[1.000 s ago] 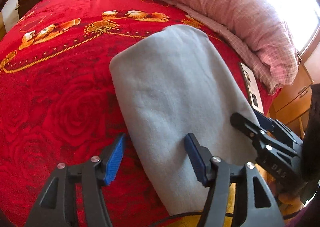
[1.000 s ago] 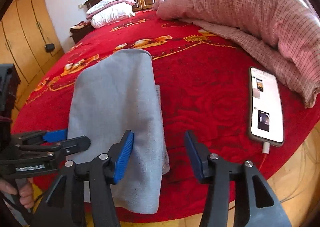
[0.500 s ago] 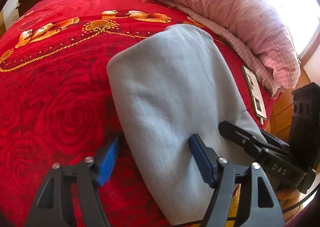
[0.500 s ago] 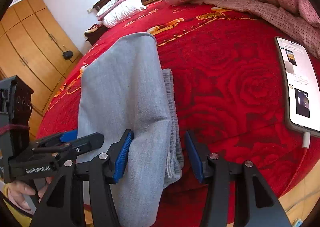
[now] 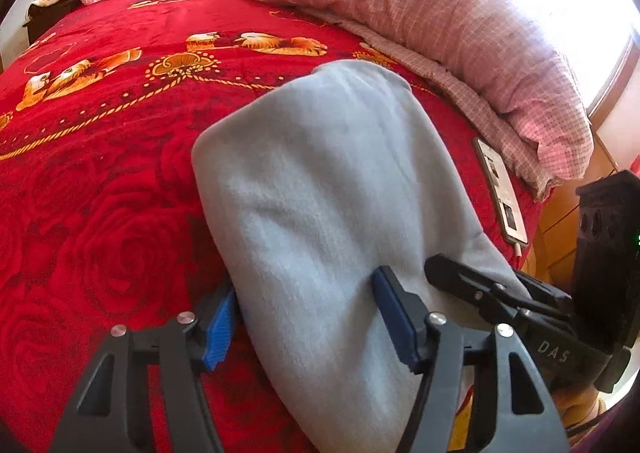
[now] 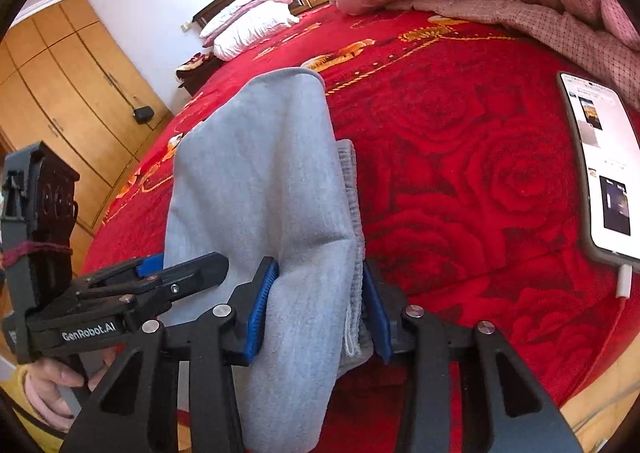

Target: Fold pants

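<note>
Both grippers are closing on the grey sweatpants: right gripper squeezing the waistband edge, left gripper still loose; layers risk slipping toward six o'clock.

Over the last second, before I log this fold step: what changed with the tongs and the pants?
The right tongs dropped to the near right edge of the grey pants, straddled it, and are closing with the layered edge between them. The left tongs came down to straddle the pants' left edge and are closing too. The pants, phone and quilt stayed put on the red bedspread.
</note>
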`<action>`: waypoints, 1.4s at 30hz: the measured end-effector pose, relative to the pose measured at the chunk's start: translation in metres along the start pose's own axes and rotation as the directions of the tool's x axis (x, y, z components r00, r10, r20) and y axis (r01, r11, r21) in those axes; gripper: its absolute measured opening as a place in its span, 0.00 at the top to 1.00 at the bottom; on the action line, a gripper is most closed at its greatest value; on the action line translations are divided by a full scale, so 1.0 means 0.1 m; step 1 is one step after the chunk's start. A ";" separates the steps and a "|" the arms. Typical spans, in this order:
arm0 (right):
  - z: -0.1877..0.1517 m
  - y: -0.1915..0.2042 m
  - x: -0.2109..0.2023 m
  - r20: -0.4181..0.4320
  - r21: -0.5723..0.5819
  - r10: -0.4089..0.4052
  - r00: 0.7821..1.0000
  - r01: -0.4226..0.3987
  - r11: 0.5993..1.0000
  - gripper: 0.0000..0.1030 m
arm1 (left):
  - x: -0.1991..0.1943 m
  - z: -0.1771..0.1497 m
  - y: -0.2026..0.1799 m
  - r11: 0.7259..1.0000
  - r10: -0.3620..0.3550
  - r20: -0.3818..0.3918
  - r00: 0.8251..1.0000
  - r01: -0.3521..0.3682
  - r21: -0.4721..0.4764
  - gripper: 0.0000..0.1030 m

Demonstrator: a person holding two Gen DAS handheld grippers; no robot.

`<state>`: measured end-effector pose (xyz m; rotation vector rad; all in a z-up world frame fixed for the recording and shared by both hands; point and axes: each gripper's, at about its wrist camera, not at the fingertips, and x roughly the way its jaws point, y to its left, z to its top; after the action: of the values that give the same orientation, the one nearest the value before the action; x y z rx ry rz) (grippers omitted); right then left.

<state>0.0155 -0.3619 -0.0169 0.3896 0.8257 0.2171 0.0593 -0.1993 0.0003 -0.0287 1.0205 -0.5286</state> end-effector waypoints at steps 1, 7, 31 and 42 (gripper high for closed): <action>-0.01 -0.01 0.00 0.009 0.006 0.007 1.000 -0.007 1.000 0.57 | 0.00 0.00 0.00 1.000 0.002 -0.001 1.000 -0.003 -0.003 0.34; -0.03 -0.02 -0.03 0.041 0.047 0.016 0.999 -0.018 0.999 0.59 | -0.04 -0.01 -0.06 1.000 0.015 0.011 1.000 -0.015 -0.003 0.44; 0.00 1.04 -0.34 0.130 -0.032 0.140 0.982 -0.137 0.990 0.70 | -1.23 0.07 0.47 1.000 -0.008 0.179 0.984 0.013 -0.028 0.74; 0.25 1.93 0.13 0.075 -0.140 0.184 0.980 -0.173 0.975 0.70 | -1.65 0.15 1.53 0.981 0.000 0.212 0.977 0.041 -0.189 0.74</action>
<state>0.0353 -0.1888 0.0706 0.3459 0.6857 0.4177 0.0663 0.0028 0.1010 -0.2631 0.8602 -0.4336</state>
